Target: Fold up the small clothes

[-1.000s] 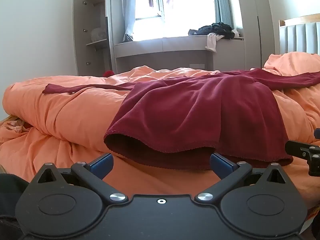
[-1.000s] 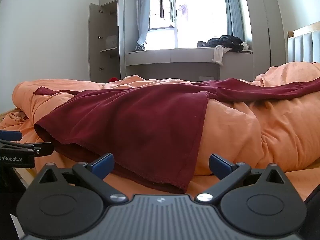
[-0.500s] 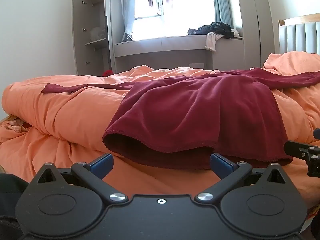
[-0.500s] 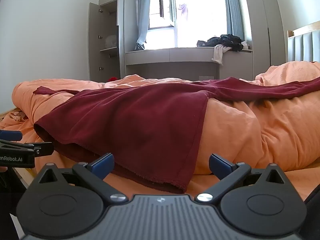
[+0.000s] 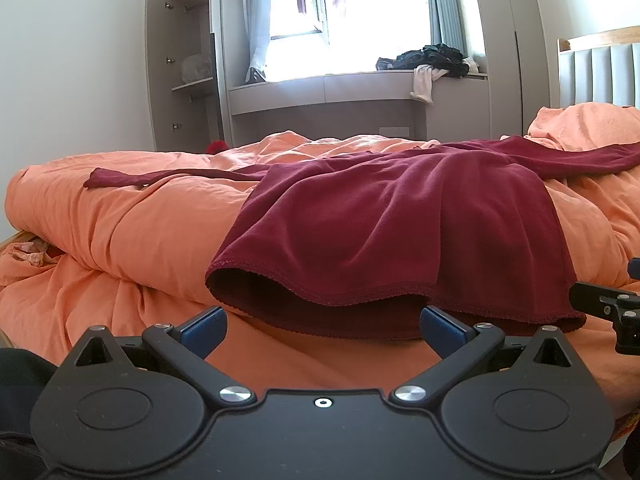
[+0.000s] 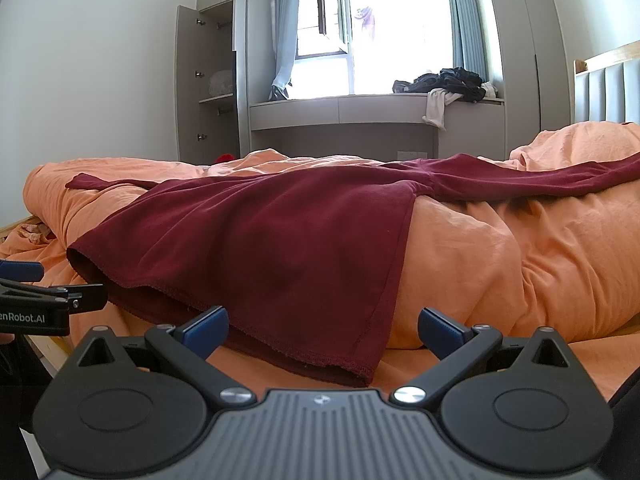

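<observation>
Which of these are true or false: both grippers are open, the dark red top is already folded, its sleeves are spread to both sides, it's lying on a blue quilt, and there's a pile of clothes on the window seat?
1. Both grippers are open. True: the left gripper and right gripper have their jaws wide apart, holding nothing.
2. The dark red top is already folded. False: it lies spread out, hem nearest the grippers.
3. Its sleeves spread to both sides. True.
4. It lies on a blue quilt. False: the quilt is orange.
5. Clothes are piled on the window seat. True: a dark pile of clothes sits there.
</observation>
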